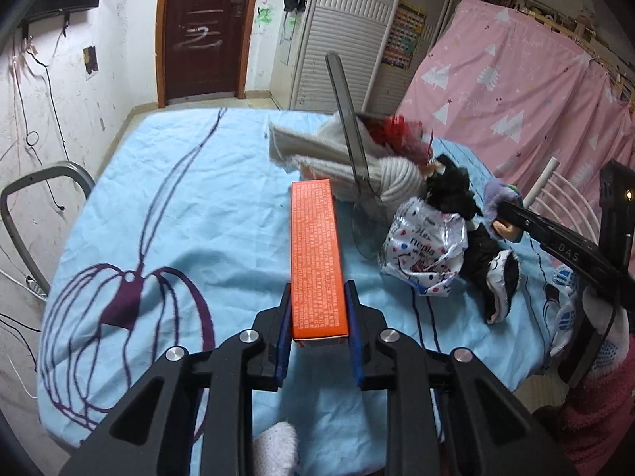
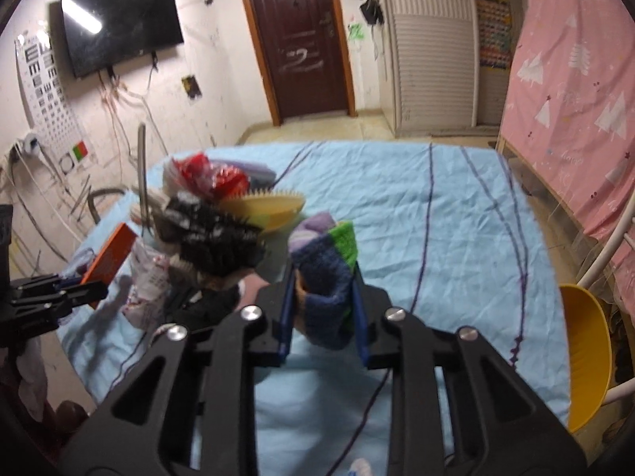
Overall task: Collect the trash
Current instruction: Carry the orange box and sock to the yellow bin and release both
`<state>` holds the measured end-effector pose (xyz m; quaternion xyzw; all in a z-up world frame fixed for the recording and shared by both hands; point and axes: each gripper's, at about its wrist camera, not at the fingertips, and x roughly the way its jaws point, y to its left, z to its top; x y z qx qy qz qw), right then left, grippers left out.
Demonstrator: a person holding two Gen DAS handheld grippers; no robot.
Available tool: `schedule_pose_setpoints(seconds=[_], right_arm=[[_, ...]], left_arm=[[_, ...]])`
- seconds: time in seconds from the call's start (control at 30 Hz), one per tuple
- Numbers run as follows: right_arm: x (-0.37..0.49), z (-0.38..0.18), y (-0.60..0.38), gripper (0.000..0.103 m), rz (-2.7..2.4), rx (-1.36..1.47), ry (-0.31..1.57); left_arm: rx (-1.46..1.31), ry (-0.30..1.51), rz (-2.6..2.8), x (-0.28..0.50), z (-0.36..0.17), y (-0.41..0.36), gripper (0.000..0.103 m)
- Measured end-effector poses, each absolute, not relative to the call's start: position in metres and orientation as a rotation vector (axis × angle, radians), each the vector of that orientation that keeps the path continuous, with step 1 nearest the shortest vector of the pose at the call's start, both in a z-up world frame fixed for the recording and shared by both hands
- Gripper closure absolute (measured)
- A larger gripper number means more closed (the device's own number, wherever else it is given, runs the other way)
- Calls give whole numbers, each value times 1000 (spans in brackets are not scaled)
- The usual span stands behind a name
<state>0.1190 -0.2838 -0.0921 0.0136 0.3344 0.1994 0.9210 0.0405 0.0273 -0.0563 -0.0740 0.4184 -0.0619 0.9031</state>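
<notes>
My left gripper [image 1: 318, 301] is shut on the near end of a long orange carton [image 1: 315, 246], its blue pads pressed on both sides; the carton points away over the blue tablecloth [image 1: 178, 218]. A crumpled white printed wrapper [image 1: 424, 250] lies to its right, and a red wrapper [image 1: 397, 129] sits behind the pile. My right gripper [image 2: 323, 289] is shut on a knitted blue, green and purple sock [image 2: 325, 273]. The right wrist view also has the left gripper [image 2: 79, 289] with the orange carton [image 2: 111, 258] at the far left.
A pile holds a grey plastic spoon [image 1: 353, 158], white knitwear [image 1: 317, 146], a black fuzzy item [image 2: 218, 238] and a yellow toothed dish [image 2: 270, 206]. A yellow chair [image 2: 587, 357] stands at the table's right edge. Pink curtain [image 1: 516, 79] on the right.
</notes>
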Motion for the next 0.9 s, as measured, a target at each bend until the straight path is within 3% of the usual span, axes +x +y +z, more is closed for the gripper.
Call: schedule_pose_setpoints(seconds=[0.47,0.9], right_arm=[[100,-67,-377,80,292,167,559],[105,-88,-492,80,61,261,552]], left_arm=[[2,673,-243,50,28,-58,89],[101,670,-508,101,43,-211,88]])
